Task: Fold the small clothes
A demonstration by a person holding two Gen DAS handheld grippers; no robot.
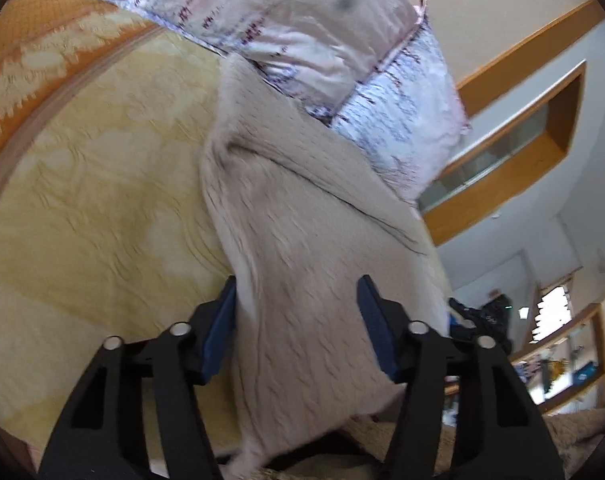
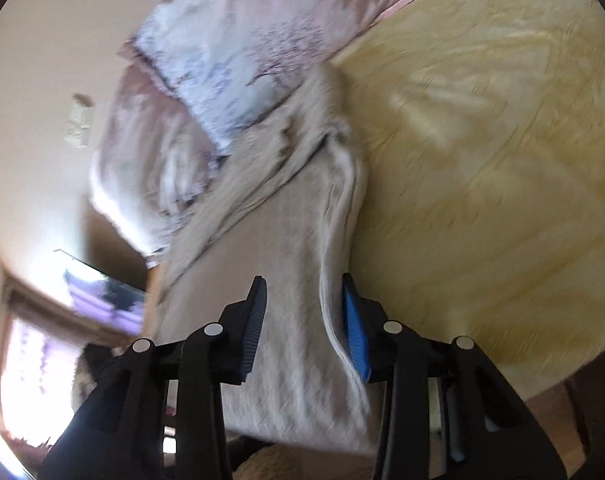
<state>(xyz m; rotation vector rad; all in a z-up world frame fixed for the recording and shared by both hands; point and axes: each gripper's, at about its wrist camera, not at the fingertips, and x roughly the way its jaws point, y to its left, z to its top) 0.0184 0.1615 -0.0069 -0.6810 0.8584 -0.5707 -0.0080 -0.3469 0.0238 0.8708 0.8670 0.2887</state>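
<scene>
A beige knit garment (image 1: pixel 302 216) hangs stretched over the yellow bedspread (image 1: pixel 102 184). It runs between the blue pads of my left gripper (image 1: pixel 298 292), whose jaws stand wide apart with the cloth draped through the gap. In the right wrist view the same garment (image 2: pixel 278 240) passes between the pads of my right gripper (image 2: pixel 304 292), also apart, with a folded cloth edge lying against the right pad (image 2: pixel 354 332). The far end of the garment reaches the pillows. Whether either gripper pinches the cloth is hidden.
Two pink and white floral pillows (image 1: pixel 302 40) lie at the head of the bed, also in the right wrist view (image 2: pixel 238 48). An orange patterned border (image 1: pixel 42 56) edges the bedspread. Wooden-trimmed wall and shelves (image 1: pixel 522 128) stand on the right.
</scene>
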